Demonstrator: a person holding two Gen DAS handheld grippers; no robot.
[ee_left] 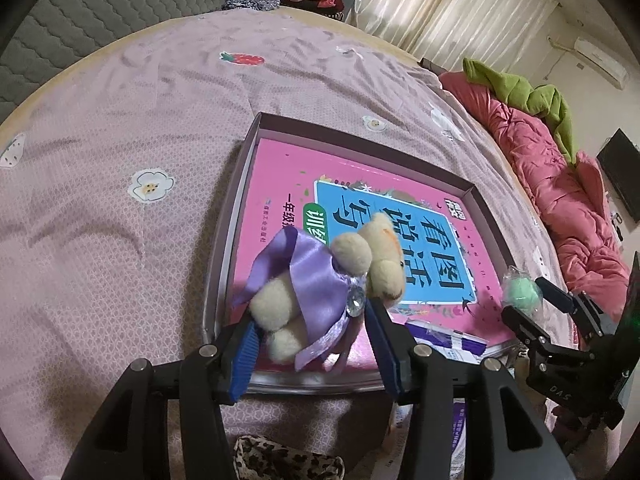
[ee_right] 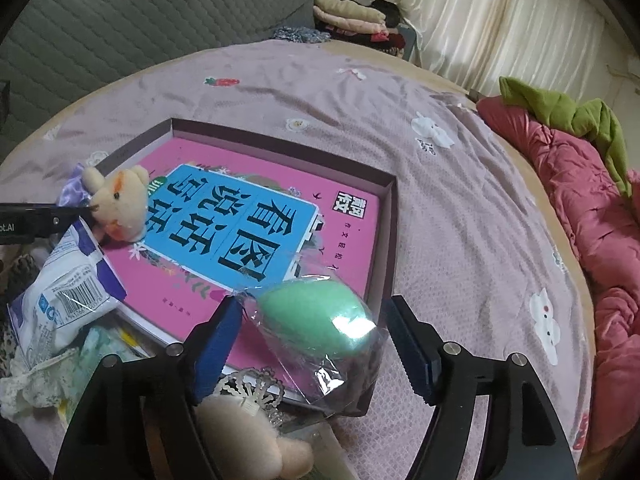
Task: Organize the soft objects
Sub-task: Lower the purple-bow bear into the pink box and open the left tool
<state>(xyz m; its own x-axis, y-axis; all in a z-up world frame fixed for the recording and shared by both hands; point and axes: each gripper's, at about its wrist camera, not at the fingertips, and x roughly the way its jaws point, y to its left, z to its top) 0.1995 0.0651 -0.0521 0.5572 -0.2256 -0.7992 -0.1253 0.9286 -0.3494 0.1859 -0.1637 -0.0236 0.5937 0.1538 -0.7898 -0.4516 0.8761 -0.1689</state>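
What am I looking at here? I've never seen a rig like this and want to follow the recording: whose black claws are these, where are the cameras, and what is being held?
There is no robot: a person holds a two-finger gripper in each hand, and a wide-angle camera on each one looks forward along its fingers. That gives two pictures, one per hand.

The left gripper is closed on a small teddy bear in a purple satin dress, above a shallow box. The right gripper is open; a green sponge in clear wrap sits between its blue pads, which are not pressing on it.

The box lies on a pink bedsheet and holds a pink book. A white packet lies at the box's near edge.
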